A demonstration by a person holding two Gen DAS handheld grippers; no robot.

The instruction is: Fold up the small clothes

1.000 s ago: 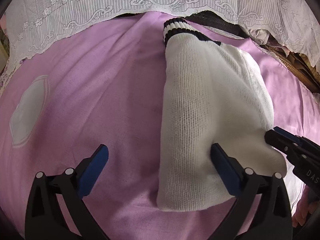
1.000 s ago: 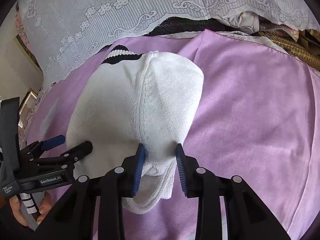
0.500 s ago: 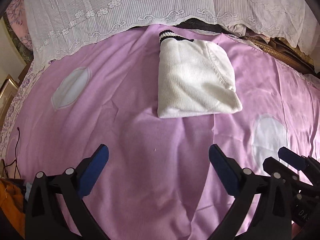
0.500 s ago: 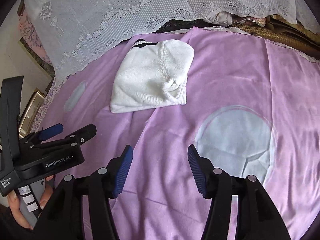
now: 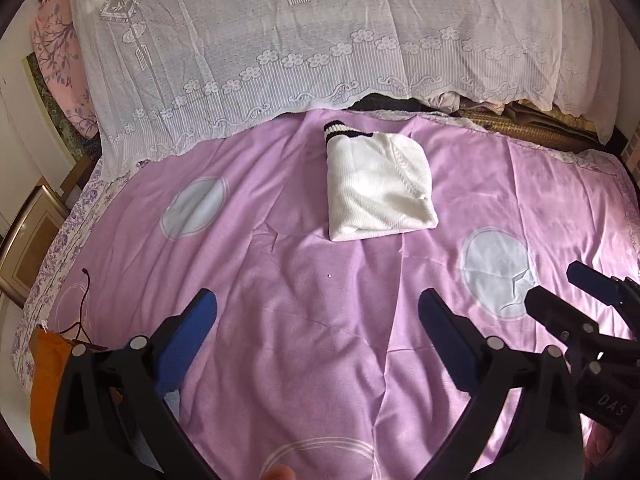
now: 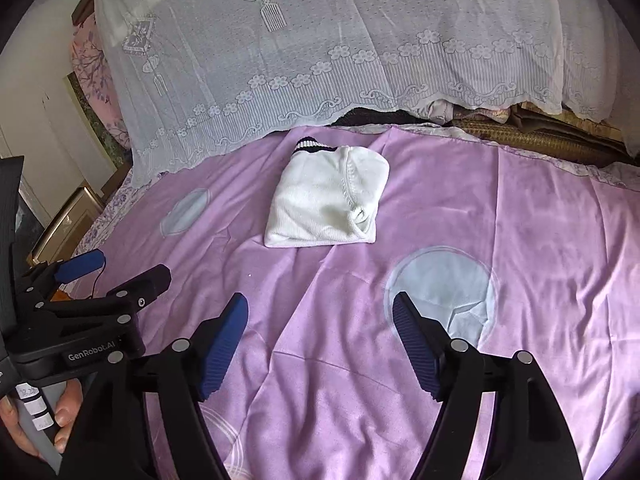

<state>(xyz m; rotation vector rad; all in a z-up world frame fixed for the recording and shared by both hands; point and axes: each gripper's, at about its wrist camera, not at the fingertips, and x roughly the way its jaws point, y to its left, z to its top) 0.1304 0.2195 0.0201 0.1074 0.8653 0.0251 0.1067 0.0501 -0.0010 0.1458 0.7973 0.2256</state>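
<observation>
A white knit garment with a black-and-white striped cuff lies folded into a compact bundle on the purple bedsheet, toward the far side. The right wrist view shows the same garment. My left gripper hangs open well short of it, above bare sheet, nothing between its blue pads. My right gripper also hovers over the sheet, its jaws opening, empty. Each gripper appears at the edge of the other's view: the right gripper, the left gripper.
A white lace cover drapes over piled bedding behind the sheet. An orange item and a thin dark cable lie at the bed's left edge. A framed panel stands beside the bed. A hand holds the left gripper's handle.
Both grippers let go of the white garment and drew back and upward from it. The right gripper's jaws widened. The garment stays folded on the sheet, now far off.
</observation>
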